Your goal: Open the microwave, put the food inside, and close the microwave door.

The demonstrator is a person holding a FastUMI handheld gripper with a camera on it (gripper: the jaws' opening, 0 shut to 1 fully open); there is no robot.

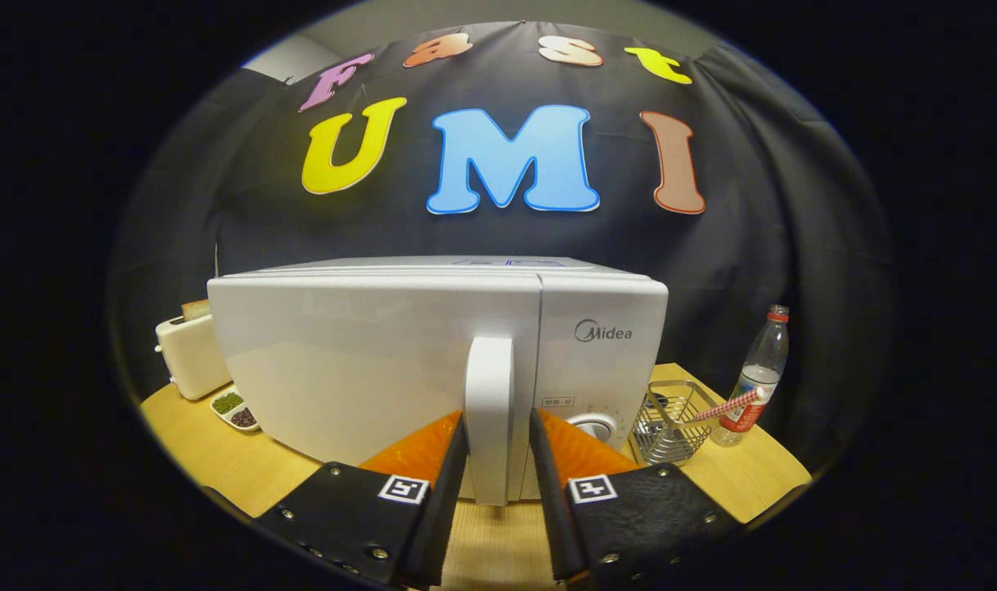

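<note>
Microwave [367, 369]: white, door closed, standing on the wooden table [235, 468] directly ahead of the gripper.
Door handle [490, 410]: white vertical bar, sitting between the two fingers.
Gripper [498, 460]: one finger on each side of the handle, close against it; firm pinching contact cannot be confirmed.
Control knob [596, 427]: on the panel just right of the handle, partly behind the right finger.
Wire basket [670, 419]: right of the microwave.
Plastic bottle [756, 377]: just beyond the basket.
Toaster [190, 357]: left of the microwave.
Small dish [234, 409]: two compartments, near the toaster.
</note>
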